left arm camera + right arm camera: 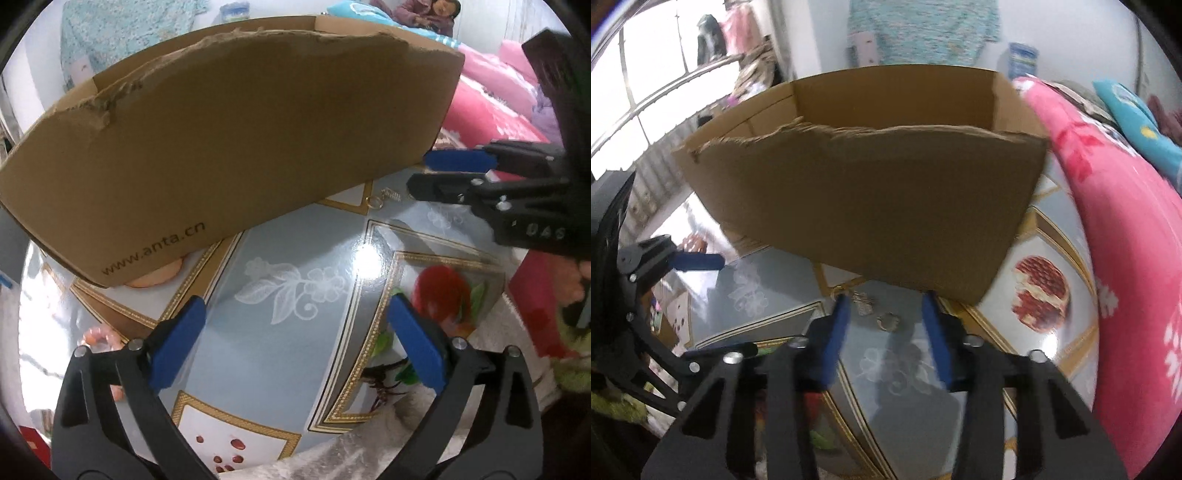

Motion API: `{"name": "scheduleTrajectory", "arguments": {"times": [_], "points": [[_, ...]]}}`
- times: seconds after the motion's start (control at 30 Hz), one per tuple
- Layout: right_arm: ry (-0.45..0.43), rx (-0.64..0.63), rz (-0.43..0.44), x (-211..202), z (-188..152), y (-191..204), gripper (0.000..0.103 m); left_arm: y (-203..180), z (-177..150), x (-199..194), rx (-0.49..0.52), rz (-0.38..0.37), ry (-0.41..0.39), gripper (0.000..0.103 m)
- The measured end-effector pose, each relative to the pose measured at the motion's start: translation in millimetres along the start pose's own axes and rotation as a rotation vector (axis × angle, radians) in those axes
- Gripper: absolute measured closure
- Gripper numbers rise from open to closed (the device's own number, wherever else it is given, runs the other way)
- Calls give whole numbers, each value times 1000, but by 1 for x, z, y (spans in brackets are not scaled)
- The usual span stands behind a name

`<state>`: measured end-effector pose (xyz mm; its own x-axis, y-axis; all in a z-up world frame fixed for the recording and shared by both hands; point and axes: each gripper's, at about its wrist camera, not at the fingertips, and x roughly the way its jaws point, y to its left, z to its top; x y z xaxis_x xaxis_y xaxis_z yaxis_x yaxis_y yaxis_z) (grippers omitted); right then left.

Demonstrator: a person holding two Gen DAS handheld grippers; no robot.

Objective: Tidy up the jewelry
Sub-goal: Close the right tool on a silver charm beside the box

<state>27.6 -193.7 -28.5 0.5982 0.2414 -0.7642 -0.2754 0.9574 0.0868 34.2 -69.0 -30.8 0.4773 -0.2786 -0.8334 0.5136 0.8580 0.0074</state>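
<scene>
A small gold ring [374,202] and a silvery spiral piece [391,194] lie on the glossy patterned table [295,240], just in front of an open cardboard box [240,129]. In the right wrist view the ring [888,321] and the silvery piece [862,302] sit between the tips of my right gripper [886,297]. Its blue pads stand apart and touch neither piece. From the left wrist view the right gripper [424,173] comes in from the right, low over the table. My left gripper [295,301] hovers wide open over bare table with nothing in it.
The box [868,192] has a torn top edge and blocks the far side of the table. A pink blanket [1126,258] lies along the right edge. A person [432,14] sits far behind. My left gripper [720,304] shows at the left of the right wrist view.
</scene>
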Motion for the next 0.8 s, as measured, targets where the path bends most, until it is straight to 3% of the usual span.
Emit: {"name": "scheduleTrajectory", "arguments": {"times": [0.13,0.47,0.8], "points": [[29,-46,13,9,5,6,85,1,-4,-2,6,-4,-16,7],[80,-64,44,18,9,9,101,-1,-10,-2,16,-10,-63,7],[53,19,70,4,18,1,101,-1,-14,-2,13,-9,-82,7]]}}
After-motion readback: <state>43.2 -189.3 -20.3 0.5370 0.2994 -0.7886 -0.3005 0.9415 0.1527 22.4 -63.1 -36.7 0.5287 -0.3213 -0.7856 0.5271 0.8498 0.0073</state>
